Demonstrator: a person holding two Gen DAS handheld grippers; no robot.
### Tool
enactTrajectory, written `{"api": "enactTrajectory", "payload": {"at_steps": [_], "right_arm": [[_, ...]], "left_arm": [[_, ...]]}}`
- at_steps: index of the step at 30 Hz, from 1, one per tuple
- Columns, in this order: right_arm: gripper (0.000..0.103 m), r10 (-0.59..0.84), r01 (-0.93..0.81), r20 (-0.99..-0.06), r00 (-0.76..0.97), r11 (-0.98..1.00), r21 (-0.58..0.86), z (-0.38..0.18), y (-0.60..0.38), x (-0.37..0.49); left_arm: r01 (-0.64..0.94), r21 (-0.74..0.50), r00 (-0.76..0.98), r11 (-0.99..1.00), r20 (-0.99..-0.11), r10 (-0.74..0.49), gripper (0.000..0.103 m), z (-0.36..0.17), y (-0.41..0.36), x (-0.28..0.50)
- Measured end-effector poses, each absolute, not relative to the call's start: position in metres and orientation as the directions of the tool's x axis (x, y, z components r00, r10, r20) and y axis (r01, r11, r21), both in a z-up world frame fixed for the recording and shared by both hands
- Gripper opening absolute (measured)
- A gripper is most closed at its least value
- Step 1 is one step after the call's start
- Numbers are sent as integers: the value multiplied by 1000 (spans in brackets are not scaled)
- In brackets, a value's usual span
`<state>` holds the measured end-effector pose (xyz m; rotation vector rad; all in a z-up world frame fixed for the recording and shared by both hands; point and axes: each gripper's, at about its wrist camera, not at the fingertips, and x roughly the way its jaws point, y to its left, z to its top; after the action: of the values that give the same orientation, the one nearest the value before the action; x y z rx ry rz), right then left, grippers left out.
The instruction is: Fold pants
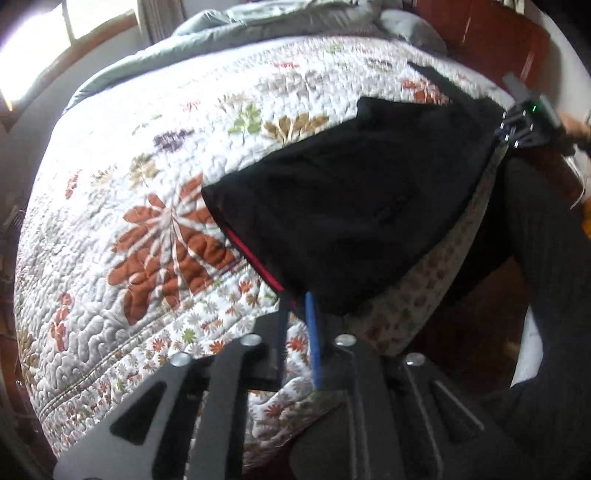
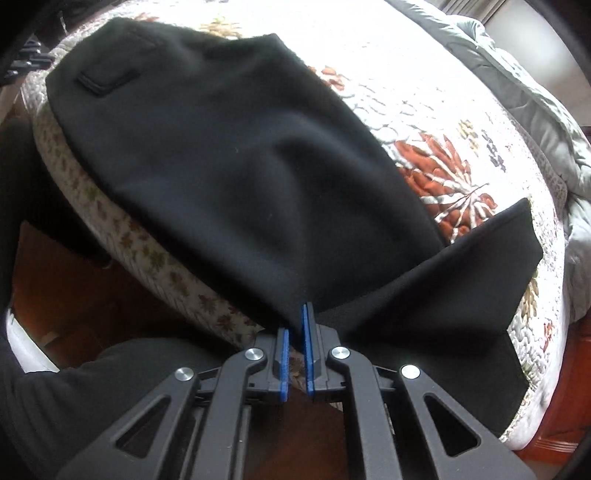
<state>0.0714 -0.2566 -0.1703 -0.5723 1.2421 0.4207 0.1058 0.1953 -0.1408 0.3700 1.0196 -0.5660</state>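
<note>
Black pants (image 1: pixel 354 206) with a red inner trim lie across the near corner of the quilted bed; they also fill the right wrist view (image 2: pixel 236 158), where a back pocket shows at the upper left. My left gripper (image 1: pixel 297 299) is shut on the pants' near edge by the red trim. My right gripper (image 2: pixel 300 314) is shut on the opposite edge of the pants, with a loose flap (image 2: pixel 461 280) hanging to its right. The right gripper also shows in the left wrist view (image 1: pixel 517 129) at the far side of the cloth.
The bed carries a white floral quilt (image 1: pixel 155 229) with a grey duvet (image 1: pixel 229 33) bunched at the far side. Red-brown wooden floor (image 2: pixel 92 288) lies below the bed edge. The person's dark-clad body (image 1: pixel 546 258) stands at the right. A window (image 1: pixel 33 40) is at far left.
</note>
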Motion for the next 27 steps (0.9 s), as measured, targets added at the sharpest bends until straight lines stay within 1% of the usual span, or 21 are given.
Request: {"api": "enactTrajectory", "payload": {"at_steps": [2, 4, 5, 6, 7, 8, 9, 10, 11, 12, 14, 16, 18, 20, 22, 24, 26, 27], "right_arm": [[7, -3, -588, -962, 272, 791, -168, -173, -258, 72], [7, 0, -591, -963, 270, 790, -166, -175, -260, 71], [7, 1, -593, -963, 271, 788, -166, -175, -260, 71], [9, 5, -597, -964, 267, 786, -161, -175, -261, 69], [9, 3, -601, -964, 266, 783, -164, -175, -261, 68], [10, 2, -607, -963, 270, 777, -168, -175, -262, 68], [12, 8, -610, -963, 268, 775, -164, -173, -262, 68], [15, 17, -615, -965, 263, 774, -154, -170, -263, 67], [29, 36, -616, -966, 255, 776, -134, -165, -264, 65], [46, 81, -611, -964, 251, 786, -93, -155, -267, 62], [54, 148, -604, -955, 258, 796, -40, -135, -272, 62], [55, 217, -577, -943, 252, 816, 34, -123, -280, 61], [55, 263, -542, -935, 238, 835, 97, -122, -290, 64], [55, 255, -505, -946, 199, 854, 124, -134, -297, 69], [55, 244, -490, -960, 138, 859, 148, -145, -301, 73], [53, 281, -480, -952, 122, 856, 192, -135, -311, 81], [53, 326, -413, -926, 188, 882, 226, -107, -337, 107], [53, 318, -356, -918, 237, 907, 222, -92, -354, 126]], "left_arm": [[593, 33, 424, 805, -862, -277, 21, -131, 192, 102], [586, 30, 443, 810, -849, -288, 33, -121, 184, 97], [581, 40, 461, 813, -839, -289, 42, -115, 179, 93], [578, 39, 475, 815, -828, -297, 47, -110, 174, 91], [579, 26, 479, 815, -819, -315, 51, -106, 167, 90], [584, 14, 481, 812, -811, -333, 58, -102, 158, 88], [590, 4, 492, 807, -794, -356, 64, -99, 144, 86], [601, -18, 491, 799, -781, -386, 67, -98, 130, 87], [623, -46, 476, 781, -769, -426, 70, -98, 112, 87], [635, -62, 470, 770, -759, -449, 71, -99, 99, 87], [663, -111, 439, 740, -743, -505, 75, -105, 69, 93], [675, -159, 415, 720, -725, -550, 76, -117, 33, 103], [680, -178, 404, 711, -718, -567, 76, -128, 3, 111], [666, -198, 397, 719, -722, -566, 76, -144, -29, 122], [650, -176, 395, 739, -753, -526, 76, -163, -57, 133], [651, -119, 386, 750, -799, -462, 76, -183, -88, 135], [654, -57, 397, 754, -824, -406, 76, -197, -102, 137], [654, -38, 397, 756, -833, -385, 76, -205, -109, 137]]}}
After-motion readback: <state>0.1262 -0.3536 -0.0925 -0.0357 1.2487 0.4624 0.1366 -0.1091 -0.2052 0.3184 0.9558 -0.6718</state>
